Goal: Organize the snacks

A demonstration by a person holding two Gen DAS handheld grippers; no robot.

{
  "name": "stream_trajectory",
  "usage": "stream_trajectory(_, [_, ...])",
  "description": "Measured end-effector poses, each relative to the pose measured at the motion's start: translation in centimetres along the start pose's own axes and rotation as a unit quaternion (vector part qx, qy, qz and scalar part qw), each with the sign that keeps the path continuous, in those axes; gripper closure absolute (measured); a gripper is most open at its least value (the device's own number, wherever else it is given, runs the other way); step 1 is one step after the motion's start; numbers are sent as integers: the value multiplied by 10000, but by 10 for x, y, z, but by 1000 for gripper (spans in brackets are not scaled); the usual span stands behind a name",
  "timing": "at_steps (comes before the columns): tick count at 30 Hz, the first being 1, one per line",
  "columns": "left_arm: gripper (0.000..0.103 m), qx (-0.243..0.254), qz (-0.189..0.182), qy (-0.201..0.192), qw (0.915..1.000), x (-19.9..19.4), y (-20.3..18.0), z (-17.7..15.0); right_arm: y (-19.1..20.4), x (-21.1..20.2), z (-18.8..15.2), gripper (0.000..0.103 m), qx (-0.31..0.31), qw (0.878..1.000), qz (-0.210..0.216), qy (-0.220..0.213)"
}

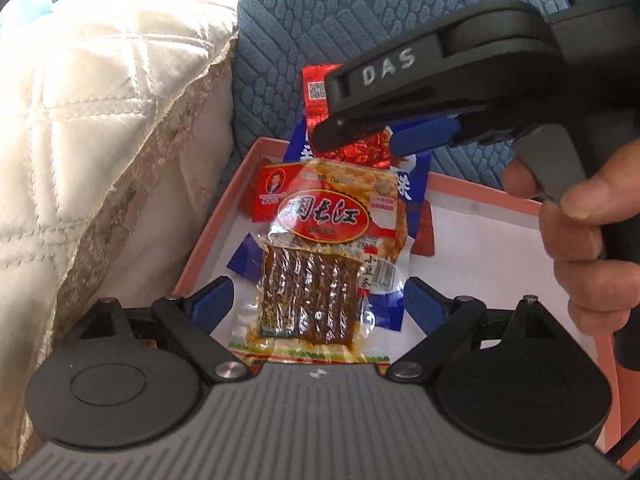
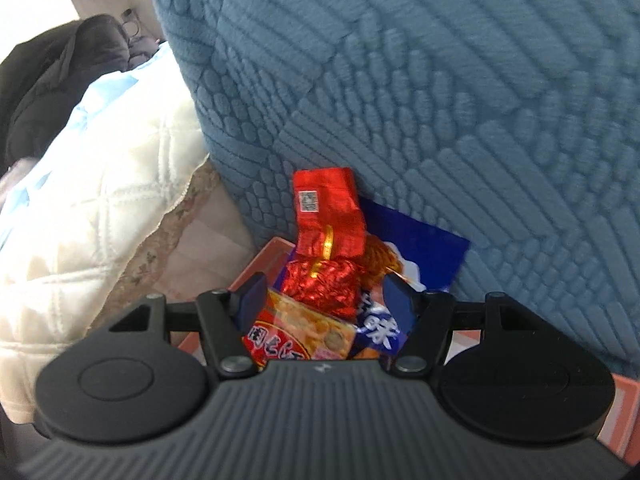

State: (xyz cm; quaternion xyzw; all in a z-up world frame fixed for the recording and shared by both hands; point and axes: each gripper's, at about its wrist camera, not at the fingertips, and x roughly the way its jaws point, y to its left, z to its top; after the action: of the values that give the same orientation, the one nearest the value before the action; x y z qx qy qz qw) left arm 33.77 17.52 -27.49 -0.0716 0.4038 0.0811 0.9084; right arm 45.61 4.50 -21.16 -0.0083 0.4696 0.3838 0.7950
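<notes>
We see a shallow pink-rimmed cardboard tray (image 1: 480,196) with a white floor, set against a blue textured cushion (image 1: 320,20) beside a cream quilted cover (image 1: 100,120). In it lies a clear vacuum-sealed packet of brown tofu strips (image 1: 316,280) with a red oval label, overlapping a blue-and-white snack bag (image 1: 408,184). Our left gripper (image 1: 318,296) stands spread wide around the packet, blue pads clear of it. The right gripper (image 2: 324,300), held in a hand (image 1: 580,232), straddles a crinkled red foil wrapper (image 2: 324,216); we cannot tell whether its pads press it. The wrapper rises above the tray's far corner.
</notes>
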Motion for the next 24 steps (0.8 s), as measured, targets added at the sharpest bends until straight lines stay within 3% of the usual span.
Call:
stream_trajectory(10, [10,-122,29,84,9999,9,3,-5,14,21,-3,41,-437,9988,-204,104])
stream_trajectory(15, [11,-27,232,45,9997,14,-3,-6,18,25,-2,42,-527,9984,-188,90])
stream_trajectory(18, [12,22,329,30,9995,19,-8,-7,25,26,-2,58,-665,9977,-81,56])
stream_trajectory(24, [27,-66,458,19,9989,16,-7,-8,24,21,0,62,-655,9978,-72,22])
